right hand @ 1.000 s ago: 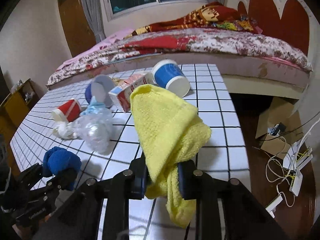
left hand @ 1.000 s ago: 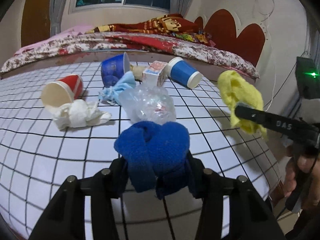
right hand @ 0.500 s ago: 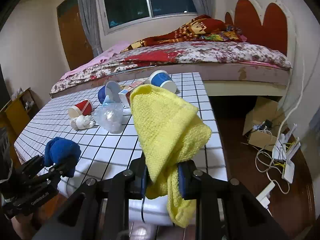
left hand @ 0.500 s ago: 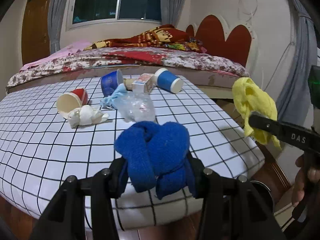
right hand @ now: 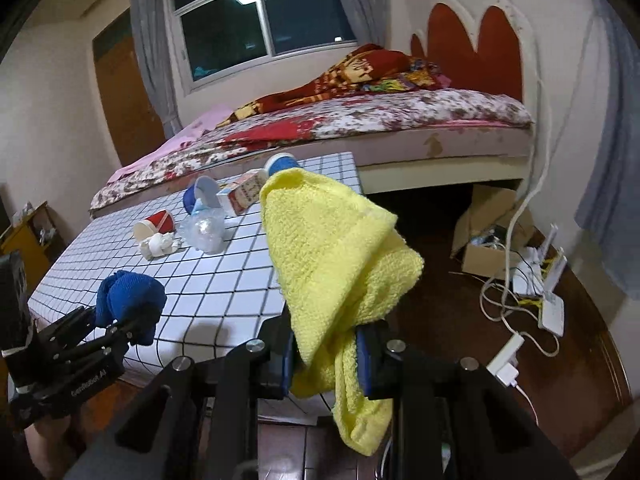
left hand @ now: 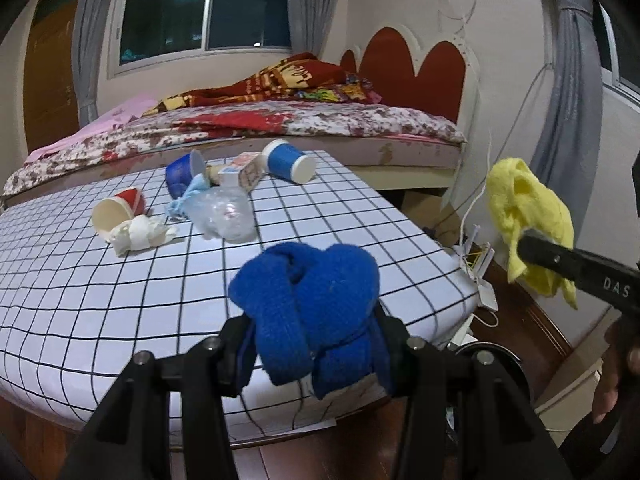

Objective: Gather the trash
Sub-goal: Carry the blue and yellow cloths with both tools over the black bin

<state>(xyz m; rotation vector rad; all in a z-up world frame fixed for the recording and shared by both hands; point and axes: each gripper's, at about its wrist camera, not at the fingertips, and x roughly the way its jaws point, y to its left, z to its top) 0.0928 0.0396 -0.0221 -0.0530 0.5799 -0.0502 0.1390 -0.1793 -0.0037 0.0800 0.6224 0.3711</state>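
Observation:
My left gripper (left hand: 312,354) is shut on a bunched blue cloth (left hand: 308,304), held off the near edge of the checked table (left hand: 80,280). My right gripper (right hand: 326,364) is shut on a hanging yellow towel (right hand: 332,248), to the right of the table over the floor; the towel also shows in the left wrist view (left hand: 524,220). On the table lie a red paper cup (left hand: 118,210), crumpled white paper (left hand: 140,234), a clear plastic bag (left hand: 224,216), two blue cups (left hand: 290,160) (left hand: 182,172) and a small carton (left hand: 244,170).
A bed (right hand: 360,128) stands behind the table. On the wooden floor at the right are a cardboard box (right hand: 488,236), a router (right hand: 552,300) and loose cables (right hand: 504,312). A wooden shelf (right hand: 24,236) stands at far left.
Both grippers have pulled back and away from the table with their cloths still held. The trash on the table has not moved.

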